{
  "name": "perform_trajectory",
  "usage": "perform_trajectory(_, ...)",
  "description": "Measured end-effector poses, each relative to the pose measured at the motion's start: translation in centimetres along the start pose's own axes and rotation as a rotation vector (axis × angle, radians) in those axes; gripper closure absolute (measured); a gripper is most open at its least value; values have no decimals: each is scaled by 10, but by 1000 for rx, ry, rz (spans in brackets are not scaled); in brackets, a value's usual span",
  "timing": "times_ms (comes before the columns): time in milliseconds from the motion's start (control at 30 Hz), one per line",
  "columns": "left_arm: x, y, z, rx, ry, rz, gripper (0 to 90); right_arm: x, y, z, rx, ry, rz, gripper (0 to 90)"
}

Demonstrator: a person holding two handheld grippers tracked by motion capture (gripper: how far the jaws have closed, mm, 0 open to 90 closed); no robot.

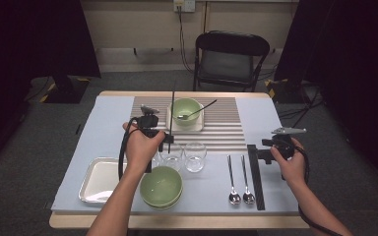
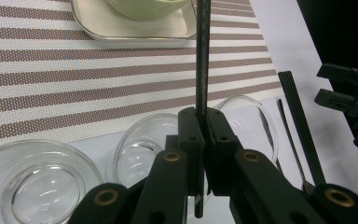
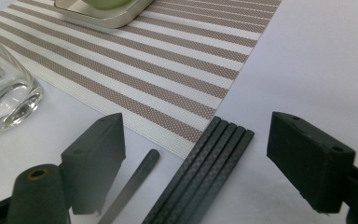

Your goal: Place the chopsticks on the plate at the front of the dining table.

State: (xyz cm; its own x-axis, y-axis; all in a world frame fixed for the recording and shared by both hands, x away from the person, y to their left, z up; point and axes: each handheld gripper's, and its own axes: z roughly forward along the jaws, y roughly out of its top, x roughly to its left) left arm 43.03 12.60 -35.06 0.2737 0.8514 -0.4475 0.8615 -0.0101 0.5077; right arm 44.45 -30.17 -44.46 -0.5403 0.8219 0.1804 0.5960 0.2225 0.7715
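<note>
My left gripper (image 1: pixel 169 141) (image 2: pixel 204 126) is shut on a single black chopstick (image 1: pixel 173 105) (image 2: pixel 202 56), which stands nearly upright above the drinking glasses (image 1: pixel 195 156) (image 2: pixel 140 149). Just beyond it a green bowl (image 1: pixel 186 110) with a spoon (image 1: pixel 202 109) in it sits on a white square plate (image 1: pixel 174 125) (image 2: pixel 121 30). My right gripper (image 1: pixel 258 153) (image 3: pixel 196 126) is open low over the far end of a bundle of black chopsticks (image 1: pixel 256 177) (image 3: pixel 205 163) lying on the cloth. Its jaws stand wide on either side of the bundle and do not touch it.
A striped placemat (image 1: pixel 221 128) (image 3: pixel 168 65) covers the middle of the pale blue cloth. Two spoons (image 1: pixel 234 182) lie left of the bundle; one handle (image 3: pixel 135 182) shows by my right gripper's left jaw. Stacked green bowls (image 1: pixel 161 187) and a metal tray (image 1: pixel 98 179) sit at the front left. A folding chair (image 1: pixel 229 59) stands behind the table.
</note>
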Motion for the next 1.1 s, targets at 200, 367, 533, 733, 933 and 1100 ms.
perform_trajectory(200, 1, 2, -1, 2, 3, -6, 870, -5, -6, -2, 8, -15, 3, 186)
perform_trajectory(367, 4, 3, -1, 4, 7, -6, 870, -9, -9, -4, 14, -27, -3, 186)
perform_trajectory(533, 5, 2, -1, 2, 12, -3, 870, -11, -12, -6, 17, -35, -1, 186)
perform_trajectory(733, 6, 3, -2, 5, 17, -3, 870, -15, -15, -8, 24, -44, -2, 186)
perform_trajectory(933, 7, 3, -2, 10, 16, 0, 870, -21, -21, -10, 36, -59, 9, 186)
perform_trajectory(1100, 6, 4, -2, 3, 22, -5, 870, -27, -26, -12, 42, -73, 14, 186)
